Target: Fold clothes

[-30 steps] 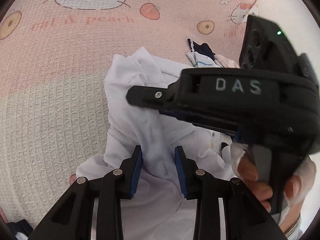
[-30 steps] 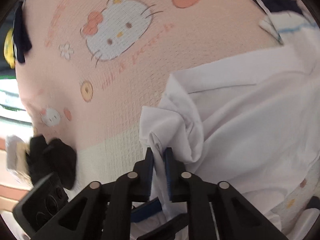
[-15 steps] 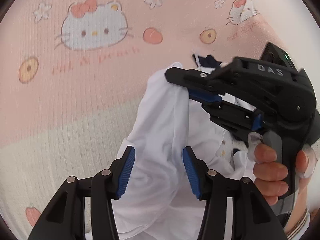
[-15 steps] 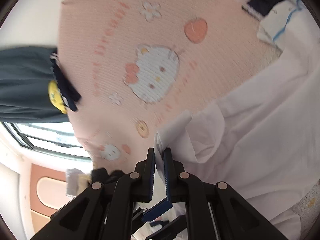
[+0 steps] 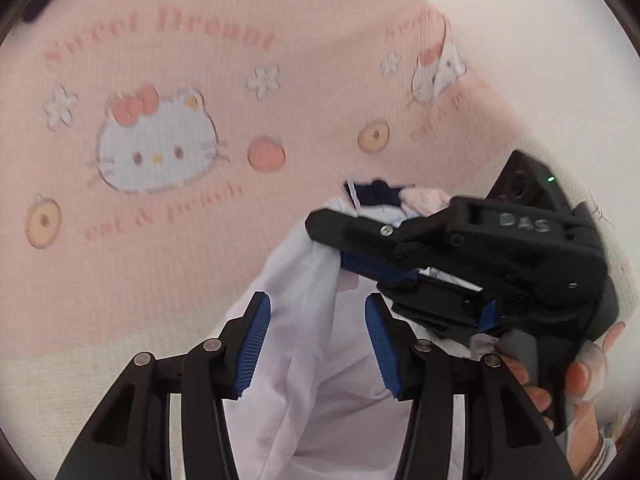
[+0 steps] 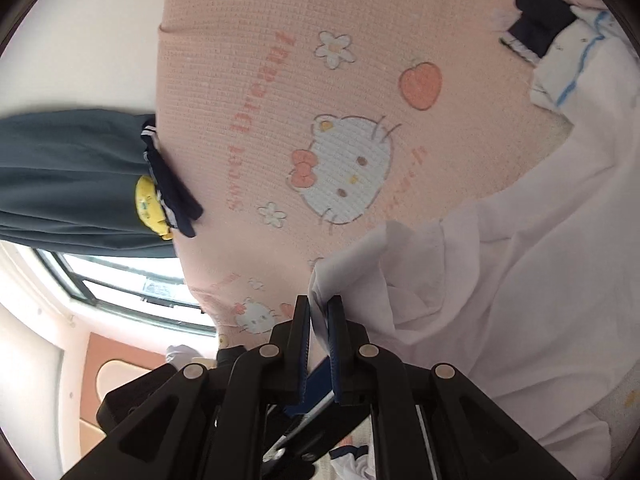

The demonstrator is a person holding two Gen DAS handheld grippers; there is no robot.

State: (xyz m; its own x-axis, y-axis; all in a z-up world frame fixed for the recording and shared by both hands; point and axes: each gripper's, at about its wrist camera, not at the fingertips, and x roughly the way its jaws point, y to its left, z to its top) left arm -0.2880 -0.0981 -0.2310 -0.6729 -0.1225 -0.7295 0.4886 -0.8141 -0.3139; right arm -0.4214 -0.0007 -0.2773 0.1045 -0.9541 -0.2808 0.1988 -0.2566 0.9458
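While right jaws pinch one white garment [image 6: 520, 280], left jaws seemingly straddle it, unclamped.

A pink cartoon-cat bedspread [image 6: 280, 80] meets a white wall [image 6: 80, 40] (bright window [image 6: 120, 280] beyond).

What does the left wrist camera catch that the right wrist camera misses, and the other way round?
Only the left wrist view shows the right gripper from outside, the hand holding it, and the left gripper open around hanging cloth. Only the right wrist view shows a window and a dark grey garment with a yellow patch. Both show the white cloth garment and the pink cartoon-cat blanket.
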